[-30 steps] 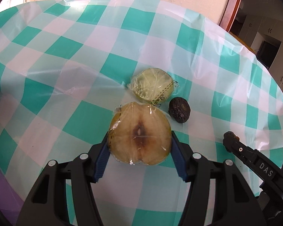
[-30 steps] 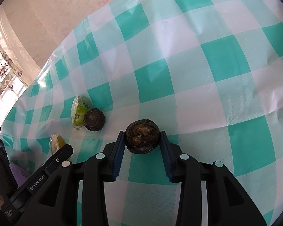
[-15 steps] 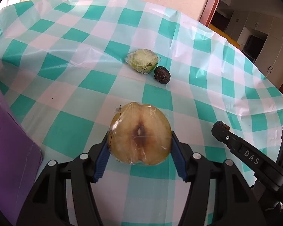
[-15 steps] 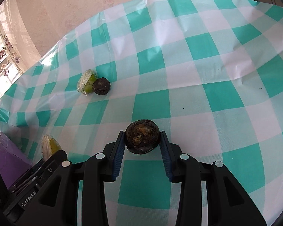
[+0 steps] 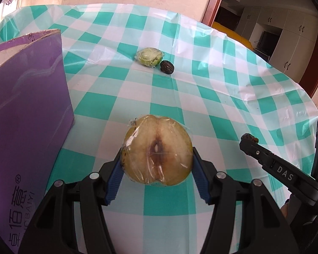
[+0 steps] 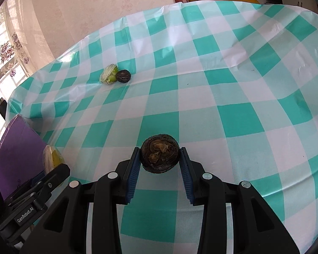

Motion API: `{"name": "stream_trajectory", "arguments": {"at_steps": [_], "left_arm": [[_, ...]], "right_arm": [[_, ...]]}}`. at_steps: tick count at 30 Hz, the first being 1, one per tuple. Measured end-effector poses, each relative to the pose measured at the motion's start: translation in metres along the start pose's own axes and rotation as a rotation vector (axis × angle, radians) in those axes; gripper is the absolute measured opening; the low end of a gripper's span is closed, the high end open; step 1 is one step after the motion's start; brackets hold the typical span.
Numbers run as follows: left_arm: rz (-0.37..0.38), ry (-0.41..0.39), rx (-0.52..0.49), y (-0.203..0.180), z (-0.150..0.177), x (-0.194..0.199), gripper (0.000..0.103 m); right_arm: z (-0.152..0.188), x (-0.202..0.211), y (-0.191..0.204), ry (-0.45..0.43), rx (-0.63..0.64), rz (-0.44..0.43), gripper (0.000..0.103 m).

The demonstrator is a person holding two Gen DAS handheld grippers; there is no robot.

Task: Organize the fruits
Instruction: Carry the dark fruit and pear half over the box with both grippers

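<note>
The left tongs are pinching a wrapped half fruit by its two sides, with the cut face and its brown core turned up to the camera. The clear film around it is looking slippery, so I think the side grip is chosen to keep the round back from sliding out. The right tongs are pressing together on a small dark round fruit, holding it across its widest part. Both fruits are hanging above the surface, not resting on it.

A purple box is standing just beside the left tongs, with an open top edge. I judge that the two fruits are being carried to it for sorting, but the inside is not showing.

Farther away, a wrapped green half fruit and another dark fruit are lying close together, probably touching; they seem to be waiting for their turn.

The surface is wearing a green and white checked plastic cloth with creases. Behind it a pale pink wall is standing, a wooden door frame is opening to a room with white cupboards, and a flowered curtain is hanging at the window.
</note>
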State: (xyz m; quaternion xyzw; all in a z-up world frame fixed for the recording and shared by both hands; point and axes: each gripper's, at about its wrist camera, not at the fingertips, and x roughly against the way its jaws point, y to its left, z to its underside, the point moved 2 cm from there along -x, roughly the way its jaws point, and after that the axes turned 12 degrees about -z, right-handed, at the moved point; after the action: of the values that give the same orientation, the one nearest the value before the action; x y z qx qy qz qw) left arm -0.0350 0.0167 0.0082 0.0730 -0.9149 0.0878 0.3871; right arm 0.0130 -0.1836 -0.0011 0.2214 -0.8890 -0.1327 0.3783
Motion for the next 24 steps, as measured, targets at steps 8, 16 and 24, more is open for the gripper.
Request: {"name": "stream_trajectory", "arguments": {"at_steps": [8, 16, 24], "left_arm": [[0.004, -0.031, -0.045, -0.004, 0.017, 0.020, 0.060], [-0.026, -0.060, -0.034, 0.002, 0.027, 0.038, 0.059], [-0.094, -0.242, -0.052, 0.001, 0.031, 0.097, 0.060]], "right_arm": [[0.025, 0.021, 0.014, -0.005, 0.018, -0.035, 0.037], [0.033, 0.030, 0.022, -0.025, 0.028, -0.058, 0.037], [0.034, 0.048, 0.029, -0.131, 0.030, -0.061, 0.037]]}}
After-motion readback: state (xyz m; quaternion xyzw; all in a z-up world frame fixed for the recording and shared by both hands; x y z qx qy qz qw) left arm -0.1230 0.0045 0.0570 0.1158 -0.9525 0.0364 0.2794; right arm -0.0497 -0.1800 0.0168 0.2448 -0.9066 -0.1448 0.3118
